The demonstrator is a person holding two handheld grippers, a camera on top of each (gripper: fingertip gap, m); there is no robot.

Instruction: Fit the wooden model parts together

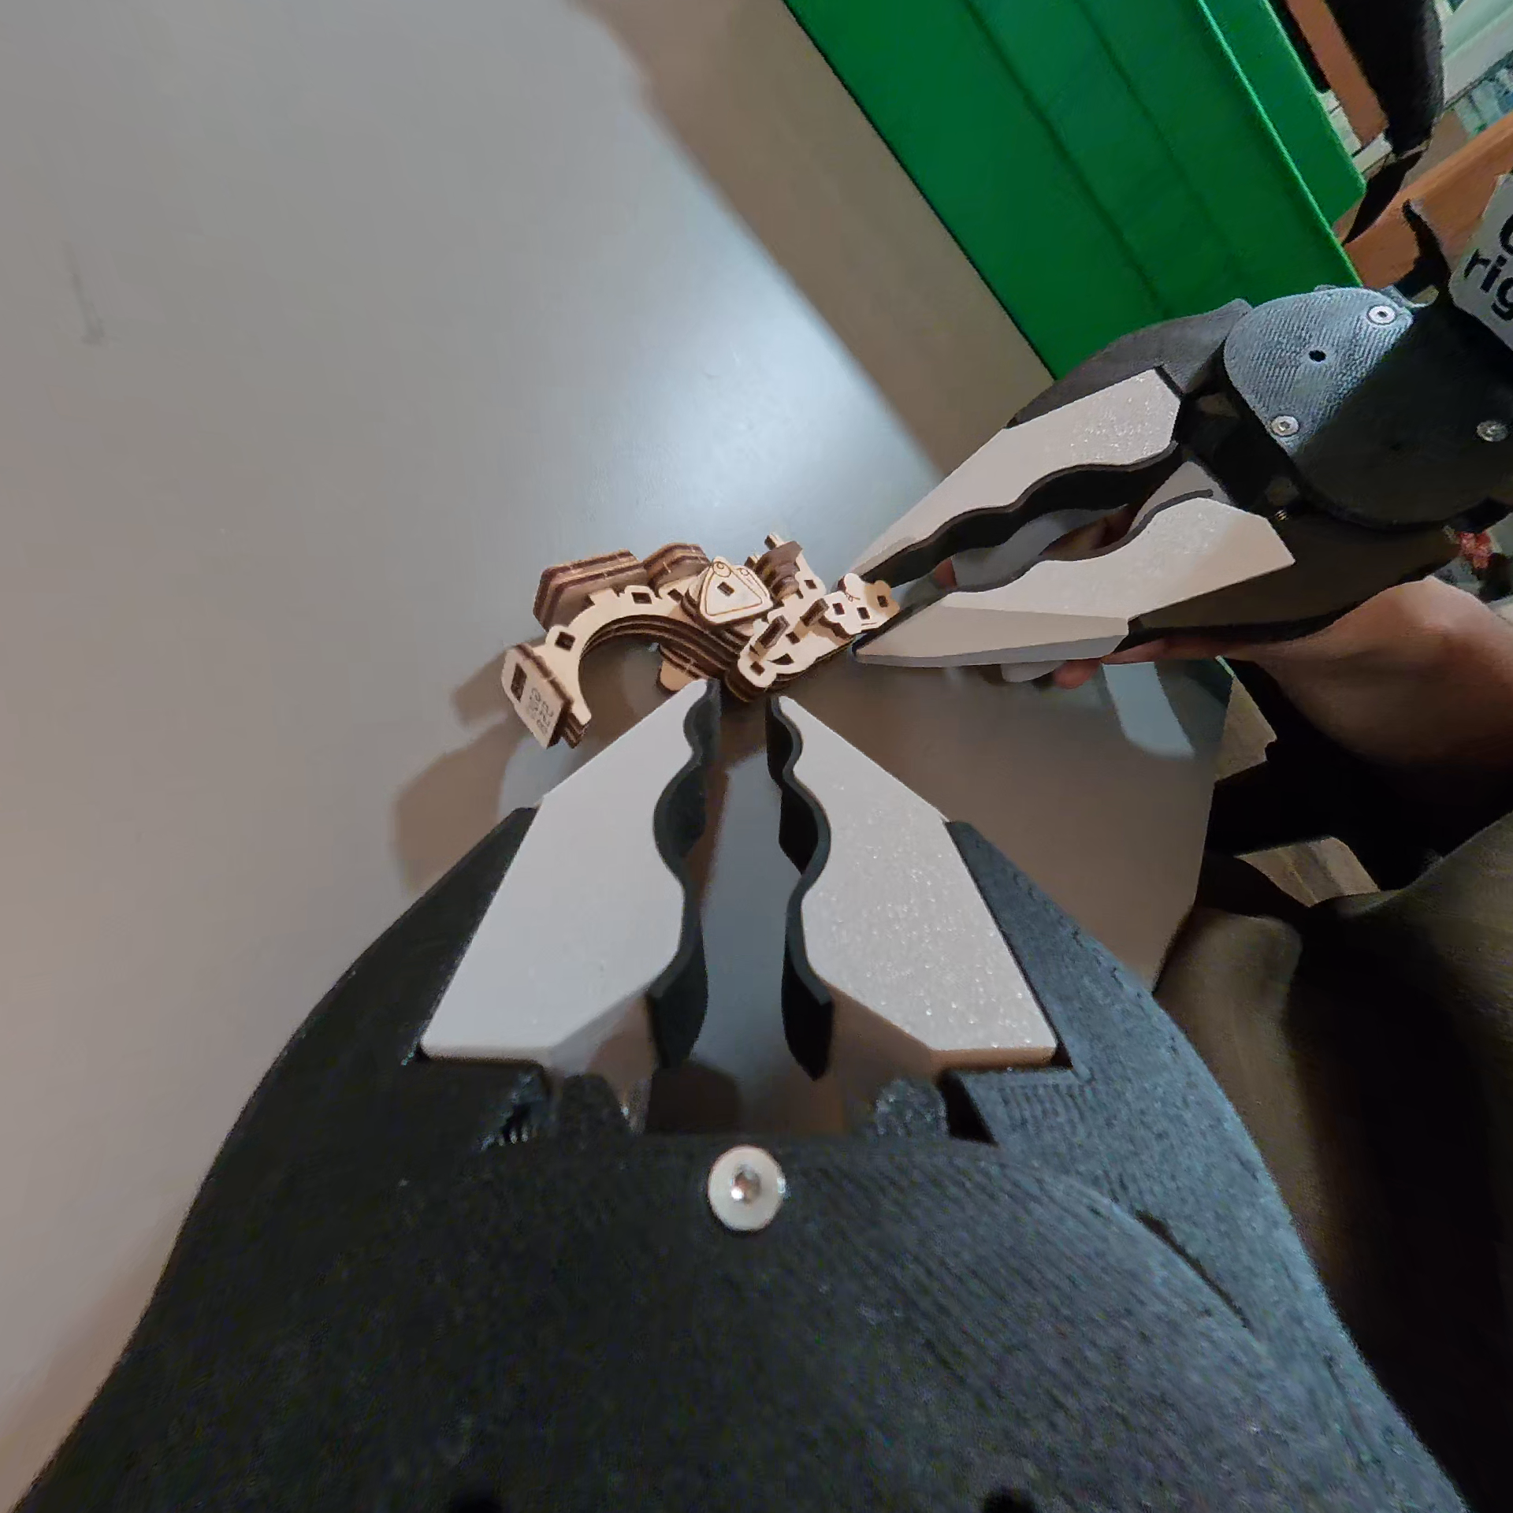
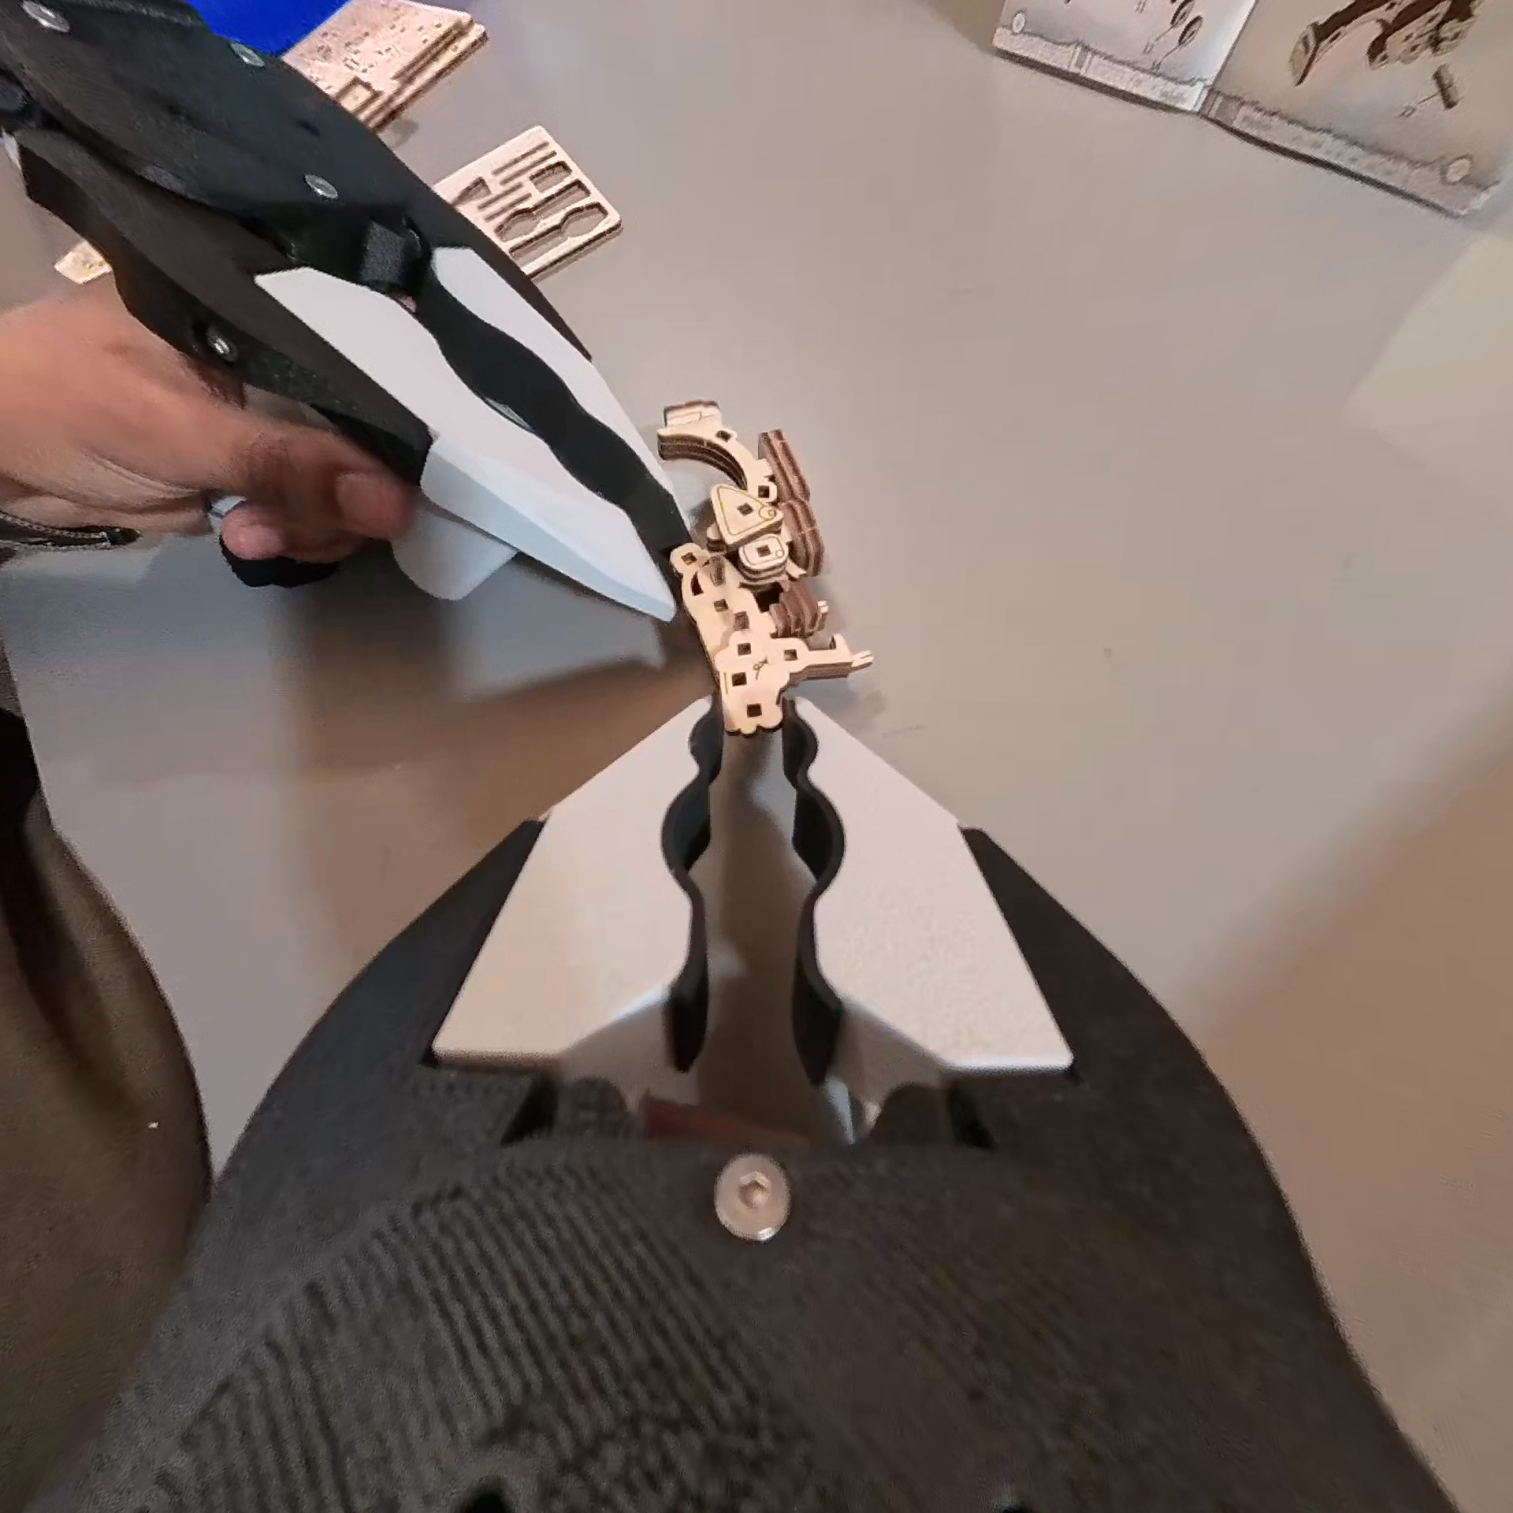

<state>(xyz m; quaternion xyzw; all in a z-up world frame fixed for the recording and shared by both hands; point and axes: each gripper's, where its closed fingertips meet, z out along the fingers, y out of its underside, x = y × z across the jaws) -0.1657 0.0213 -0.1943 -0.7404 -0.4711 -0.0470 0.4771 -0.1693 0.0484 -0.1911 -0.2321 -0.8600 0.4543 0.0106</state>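
A small wooden model (image 1: pixel 622 630) of layered laser-cut plywood, with a curved arch end and a triangular plate, is held just over the grey table (image 1: pixel 327 368). My left gripper (image 1: pixel 745 700) is shut on the model's lower middle edge. My right gripper (image 1: pixel 864 610) comes in from the right and is shut on the model's lobed end piece. In the right wrist view the right gripper (image 2: pixel 751 716) pinches that lobed end of the model (image 2: pixel 741 512), and the left gripper (image 2: pixel 673 585) meets the model's side from the upper left.
Punched-out wooden part sheets (image 2: pixel 532 213) and a stack of them (image 2: pixel 393 57) lie at the far left of the table. An instruction booklet (image 2: pixel 1351 106) lies at the far right. A green panel (image 1: pixel 1105 164) stands beyond the table edge. A person's hand (image 2: pixel 164 458) holds the left gripper. My left and right fingertips are right by each other.
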